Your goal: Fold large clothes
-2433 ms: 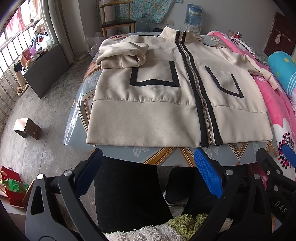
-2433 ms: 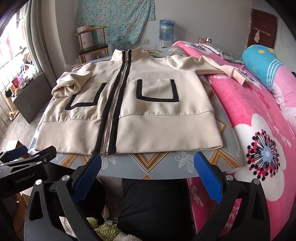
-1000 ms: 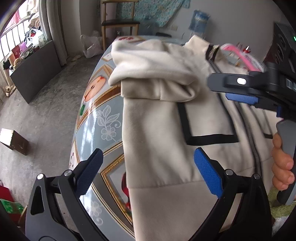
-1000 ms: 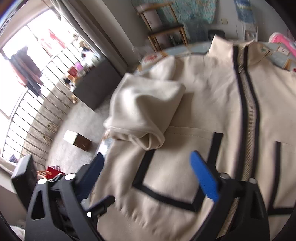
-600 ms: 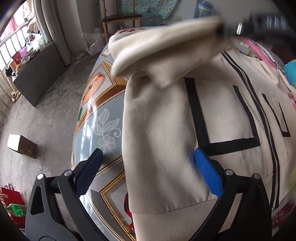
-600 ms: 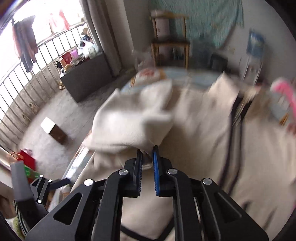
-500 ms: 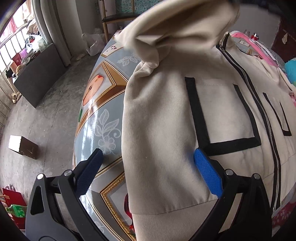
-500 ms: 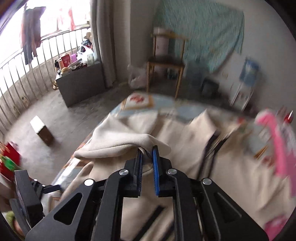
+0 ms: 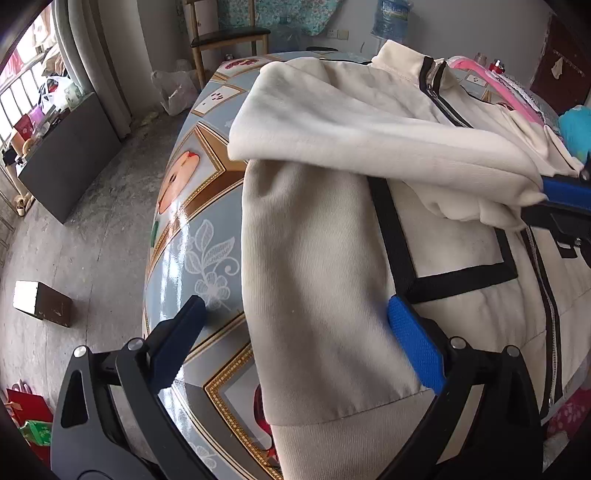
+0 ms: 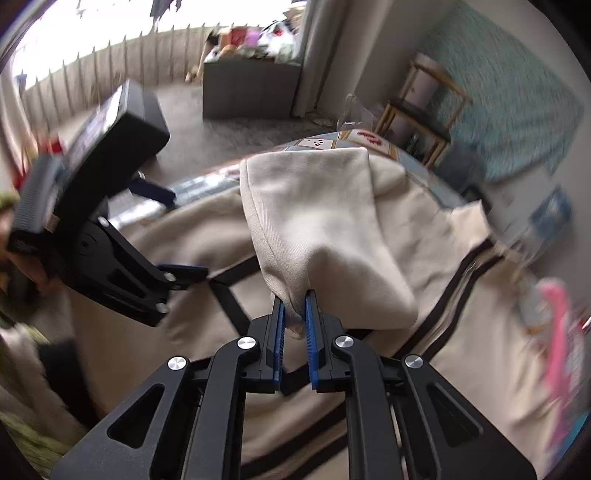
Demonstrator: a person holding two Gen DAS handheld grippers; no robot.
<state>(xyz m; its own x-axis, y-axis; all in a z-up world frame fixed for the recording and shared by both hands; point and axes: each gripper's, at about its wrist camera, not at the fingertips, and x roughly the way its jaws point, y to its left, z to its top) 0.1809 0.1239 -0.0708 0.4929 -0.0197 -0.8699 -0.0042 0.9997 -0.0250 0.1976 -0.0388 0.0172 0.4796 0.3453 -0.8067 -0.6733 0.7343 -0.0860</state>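
A cream jacket (image 9: 325, 280) with black trim and a zip lies front up on the patterned table (image 9: 192, 236). Its left sleeve (image 9: 369, 136) stretches across the chest toward the zip, lifted off the cloth. My right gripper (image 10: 294, 314) is shut on the sleeve's cuff (image 10: 321, 221); in the left wrist view it (image 9: 546, 203) shows at the right edge with the cuff bunched in its pads. My left gripper (image 9: 295, 332) is open and hovers over the jacket's side edge near the hem, touching nothing. From the right wrist view it (image 10: 170, 232) sits at the left, over the jacket.
A wooden chair (image 9: 225, 37) and a water bottle (image 9: 391, 14) stand behind the table. On the floor at the left are a brown box (image 9: 40, 302) and a dark cabinet (image 9: 62, 155). Pink bedding (image 9: 517, 99) borders the jacket's far right side.
The right gripper shut on the folded sleeve's cuff, lifted it and drew it across the jacket toward the zip, rolling as it went. The left gripper stayed open in nearly the same place.
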